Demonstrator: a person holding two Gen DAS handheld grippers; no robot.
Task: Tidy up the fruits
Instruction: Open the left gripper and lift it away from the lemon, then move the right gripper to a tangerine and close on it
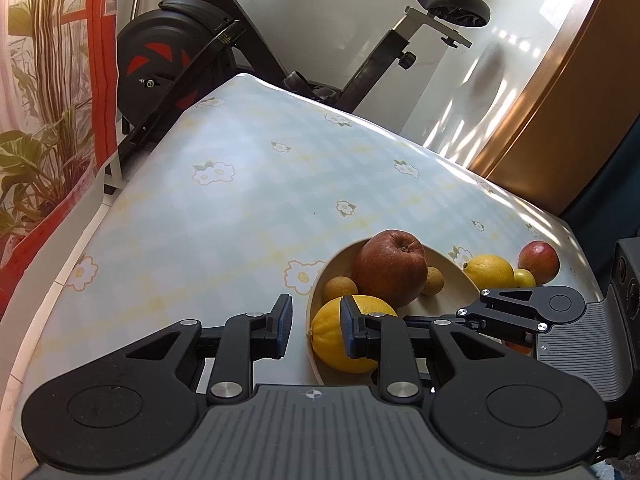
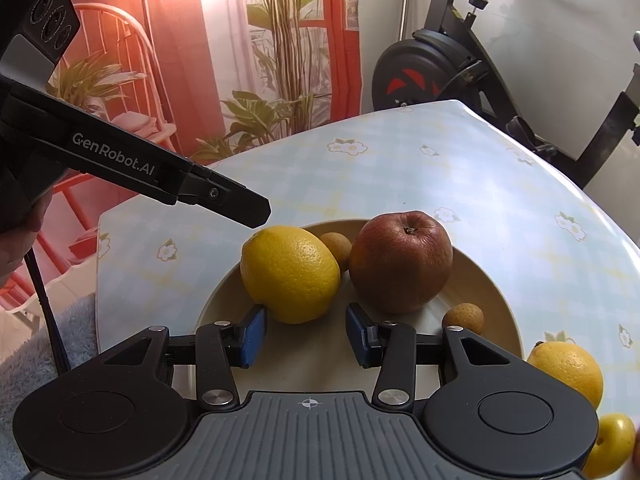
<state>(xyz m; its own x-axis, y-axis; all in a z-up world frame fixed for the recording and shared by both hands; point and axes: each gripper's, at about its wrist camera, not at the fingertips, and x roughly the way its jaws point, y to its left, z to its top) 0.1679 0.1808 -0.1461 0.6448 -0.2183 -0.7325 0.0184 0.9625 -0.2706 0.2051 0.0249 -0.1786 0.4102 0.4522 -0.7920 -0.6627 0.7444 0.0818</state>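
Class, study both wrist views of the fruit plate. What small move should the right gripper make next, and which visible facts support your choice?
Probably draw the right gripper back and swing right toward the orange lying on the tablecloth. It is open and empty; another orange, the apple and two small brown fruits already sit on the plate.

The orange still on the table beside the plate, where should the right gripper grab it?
Take the orange across its round middle, coming from above; the plate rim on one side and the small yellow fruit close by crowd a low sideways approach.
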